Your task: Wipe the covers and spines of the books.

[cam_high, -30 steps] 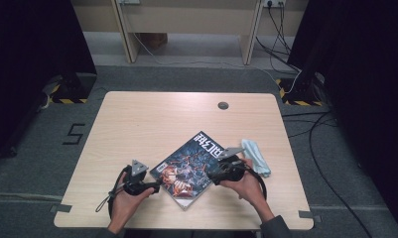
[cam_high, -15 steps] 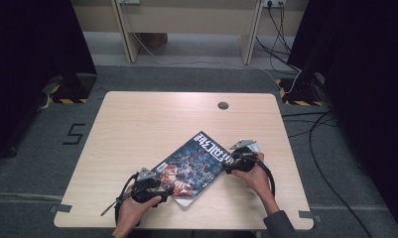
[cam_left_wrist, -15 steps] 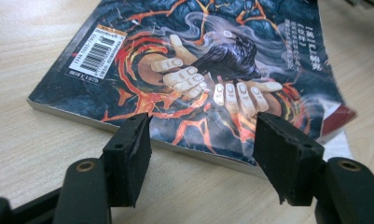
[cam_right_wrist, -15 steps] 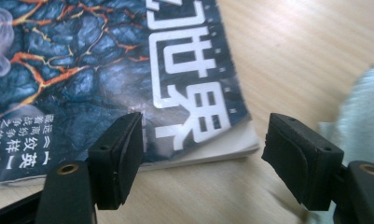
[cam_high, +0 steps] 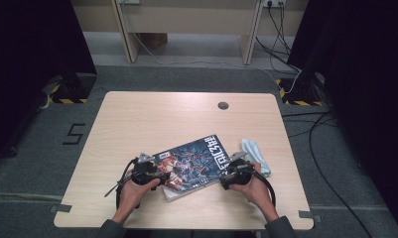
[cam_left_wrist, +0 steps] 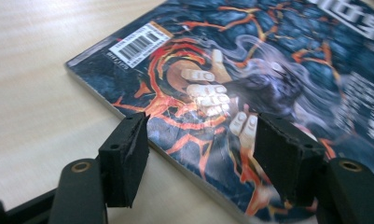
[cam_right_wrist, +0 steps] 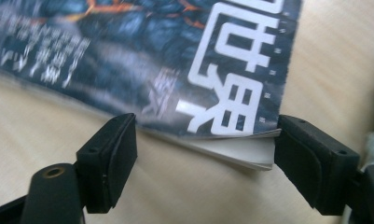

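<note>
A magazine (cam_high: 194,161) with a dark blue and orange cover lies askew near the front of the table. My left gripper (cam_high: 159,173) is at its near left edge. In the left gripper view the left gripper (cam_left_wrist: 203,158) is open. Its jaws have just been closing and now straddle the magazine (cam_left_wrist: 231,70), one over bare wood, one over the cover. My right gripper (cam_high: 226,173) is at the near right corner. In the right gripper view the right gripper (cam_right_wrist: 203,158) is open. Its jaws have just been opening around the magazine's corner (cam_right_wrist: 240,154), and the right pad sits close to the pages.
A pale crumpled cloth (cam_high: 256,156) lies on the light wood table (cam_high: 162,119) just right of the magazine, beside my right hand. A round cable hole (cam_high: 223,105) sits near the far edge. Dark floor and cables surround the table.
My right gripper, up at the magazine's right corner by the cloth half a second ago, has come back to its near right corner. My left gripper has moved in onto the left edge.
</note>
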{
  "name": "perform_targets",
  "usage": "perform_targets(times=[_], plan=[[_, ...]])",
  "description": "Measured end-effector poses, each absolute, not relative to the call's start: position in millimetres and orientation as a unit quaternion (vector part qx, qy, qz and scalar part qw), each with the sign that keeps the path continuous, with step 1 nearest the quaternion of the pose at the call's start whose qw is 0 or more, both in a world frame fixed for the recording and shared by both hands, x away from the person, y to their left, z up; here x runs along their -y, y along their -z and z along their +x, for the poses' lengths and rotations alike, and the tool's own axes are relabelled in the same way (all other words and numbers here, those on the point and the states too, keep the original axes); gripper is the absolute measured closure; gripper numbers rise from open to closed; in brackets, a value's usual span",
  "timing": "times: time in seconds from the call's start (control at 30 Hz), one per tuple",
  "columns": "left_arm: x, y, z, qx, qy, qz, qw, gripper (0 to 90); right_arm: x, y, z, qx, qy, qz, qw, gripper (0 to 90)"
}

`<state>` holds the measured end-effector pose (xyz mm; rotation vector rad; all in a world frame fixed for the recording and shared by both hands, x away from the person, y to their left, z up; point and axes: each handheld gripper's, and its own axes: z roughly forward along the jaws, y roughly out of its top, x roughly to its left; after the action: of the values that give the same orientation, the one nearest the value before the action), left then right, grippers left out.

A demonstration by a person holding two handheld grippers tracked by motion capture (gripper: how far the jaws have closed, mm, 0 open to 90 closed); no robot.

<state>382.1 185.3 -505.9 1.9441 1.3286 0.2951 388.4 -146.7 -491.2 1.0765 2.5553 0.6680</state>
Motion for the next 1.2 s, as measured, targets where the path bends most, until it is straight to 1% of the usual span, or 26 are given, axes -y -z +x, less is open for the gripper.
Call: perform_targets(times=[0.07, 0.17, 0.23, 0.3, 0.37, 0.47, 0.5, 0.57, 0.63, 0.7, 0.8, 0.87, 0.97, 1.03, 1.2], plan=[[-185, 507, 389, -0.520, -0.123, 0.759, 0.372, 34.4, 146, 492, 377, -0.890, -0.234, 0.368, 0.136, 22.8], [-185, 509, 394, -0.518, -0.120, 0.762, 0.369, 31.6, 149, 490, 361, -0.892, -0.253, 0.358, 0.110, 23.9], [-189, 509, 395, -0.518, -0.114, 0.754, 0.388, 30.7, 151, 489, 353, -0.893, -0.259, 0.353, 0.100, 26.9], [-195, 509, 391, -0.526, -0.106, 0.742, 0.402, 30.6, 157, 486, 352, -0.887, -0.281, 0.354, 0.099, 33.3], [-198, 507, 381, -0.523, -0.115, 0.747, 0.393, 28.8, 165, 482, 355, -0.874, -0.307, 0.368, 0.088, 32.4], [-200, 502, 362, -0.515, -0.120, 0.748, 0.401, 28.0, 176, 479, 360, -0.858, -0.326, 0.387, 0.093, 32.0], [-200, 501, 357, -0.512, -0.121, 0.748, 0.405, 28.0, 180, 478, 361, -0.849, -0.335, 0.393, 0.108, 32.0], [-199, 500, 345, -0.503, -0.125, 0.750, 0.411, 28.6, 183, 477, 363, -0.838, -0.348, 0.403, 0.120, 31.8], [-197, 501, 336, -0.488, -0.130, 0.768, 0.395, 28.9, 185, 477, 366, -0.830, -0.352, 0.411, 0.133, 31.4], [-194, 505, 330, -0.478, -0.141, 0.782, 0.375, 30.6, 187, 480, 369, -0.826, -0.347, 0.422, 0.136, 31.2], [-192, 507, 328, -0.473, -0.152, 0.784, 0.372, 35.8, 183, 483, 374, -0.825, -0.340, 0.429, 0.141, 31.2], [-190, 508, 328, -0.463, -0.159, 0.791, 0.368, 35.9, 181, 485, 378, -0.825, -0.339, 0.428, 0.144, 31.2], [-192, 509, 330, -0.460, -0.150, 0.794, 0.368, 37.1, 177, 487, 383, -0.826, -0.337, 0.430, 0.140, 31.2], [-195, 509, 332, -0.455, -0.158, 0.798, 0.364, 37.4, 175, 487, 382, -0.826, -0.341, 0.428, 0.138, 31.2], [-207, 510, 343, -0.470, -0.166, 0.788, 0.362, 37.4, 172, 486, 380, -0.828, -0.342, 0.424, 0.133, 31.2]])
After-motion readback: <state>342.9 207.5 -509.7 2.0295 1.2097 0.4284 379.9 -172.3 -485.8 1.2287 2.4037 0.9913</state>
